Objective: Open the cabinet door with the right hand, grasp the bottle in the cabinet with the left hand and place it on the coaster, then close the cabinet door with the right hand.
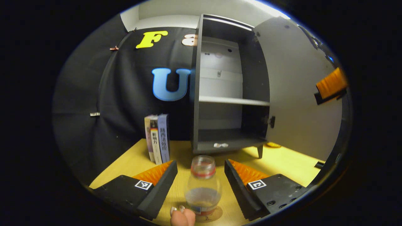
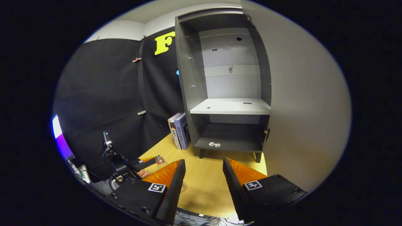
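In the left gripper view the clear bottle (image 1: 202, 185), with a red band at its neck, stands upright on the round coaster (image 1: 220, 214) on the yellow table. My left gripper (image 1: 201, 162) is open, a finger on each side of the bottle and a gap to both. A person's fingertips (image 1: 182, 216) show at the bottle's foot. The dark cabinet (image 1: 229, 94) is open, its door (image 1: 298, 94) swung out to the right. My right gripper (image 2: 204, 166) is open, with nothing between its fingers, facing the cabinet (image 2: 229, 94) beside the door (image 2: 301, 94). The bottle's top (image 2: 159, 160) shows at the left gripper (image 2: 147, 161).
Upright books (image 1: 157, 138) stand left of the cabinet, against the black cloth. Two small stickers (image 1: 220, 145) lie on the cabinet's bottom shelf. The right gripper's orange finger (image 1: 331, 84) shows by the door's edge. The books (image 2: 179, 130) also show in the right gripper view.
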Demonstrator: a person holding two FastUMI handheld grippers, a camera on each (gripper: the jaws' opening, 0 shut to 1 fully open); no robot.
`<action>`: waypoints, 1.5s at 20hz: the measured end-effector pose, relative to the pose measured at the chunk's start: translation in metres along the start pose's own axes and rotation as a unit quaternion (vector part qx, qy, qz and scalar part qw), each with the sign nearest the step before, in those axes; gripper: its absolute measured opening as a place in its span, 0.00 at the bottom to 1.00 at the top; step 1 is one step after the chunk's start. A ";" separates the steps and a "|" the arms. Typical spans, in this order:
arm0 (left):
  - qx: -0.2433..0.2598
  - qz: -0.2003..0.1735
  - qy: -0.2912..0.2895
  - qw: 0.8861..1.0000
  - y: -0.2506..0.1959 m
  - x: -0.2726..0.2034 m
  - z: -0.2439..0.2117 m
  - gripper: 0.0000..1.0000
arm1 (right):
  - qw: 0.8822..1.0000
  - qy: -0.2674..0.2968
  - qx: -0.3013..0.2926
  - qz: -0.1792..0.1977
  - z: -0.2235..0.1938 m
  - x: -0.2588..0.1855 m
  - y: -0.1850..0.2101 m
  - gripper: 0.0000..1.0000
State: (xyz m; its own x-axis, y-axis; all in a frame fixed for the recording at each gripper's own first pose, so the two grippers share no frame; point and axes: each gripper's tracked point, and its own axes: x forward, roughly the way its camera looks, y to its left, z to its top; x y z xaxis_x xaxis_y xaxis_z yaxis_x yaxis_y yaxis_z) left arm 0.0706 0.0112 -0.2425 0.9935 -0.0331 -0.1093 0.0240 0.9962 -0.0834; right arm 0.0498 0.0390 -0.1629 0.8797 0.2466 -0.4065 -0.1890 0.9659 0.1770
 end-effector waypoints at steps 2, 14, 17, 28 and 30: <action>-0.001 -0.012 -0.005 1.000 -0.010 -0.006 0.039 0.95 | 1.000 -0.017 -0.006 -0.001 0.019 -0.025 0.007 0.75; 0.055 -0.209 0.026 0.976 -0.173 -0.090 0.104 0.95 | 0.964 -0.122 0.040 -0.231 0.057 -0.228 -0.118 0.74; 0.085 -0.218 0.030 0.972 -0.205 -0.088 0.097 0.95 | 0.961 -0.135 0.023 -0.241 0.076 -0.230 -0.158 0.74; 0.038 -0.138 0.011 0.990 -0.256 -0.028 0.123 0.89 | 0.992 -0.125 -0.003 -0.034 0.121 -0.166 -0.192 0.73; 0.031 -0.121 0.017 0.992 -0.253 -0.022 0.122 0.91 | 0.993 -0.114 -0.011 0.002 0.122 -0.158 -0.187 0.74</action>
State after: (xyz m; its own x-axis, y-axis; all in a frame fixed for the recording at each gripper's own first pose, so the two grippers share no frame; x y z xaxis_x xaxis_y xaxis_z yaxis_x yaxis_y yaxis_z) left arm 0.0559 -0.2300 -0.0983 0.9537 -0.2730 -0.1265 0.2687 0.9619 -0.0506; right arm -0.0004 -0.1900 -0.0226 0.9547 0.2282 -0.1911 -0.1996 0.9671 0.1578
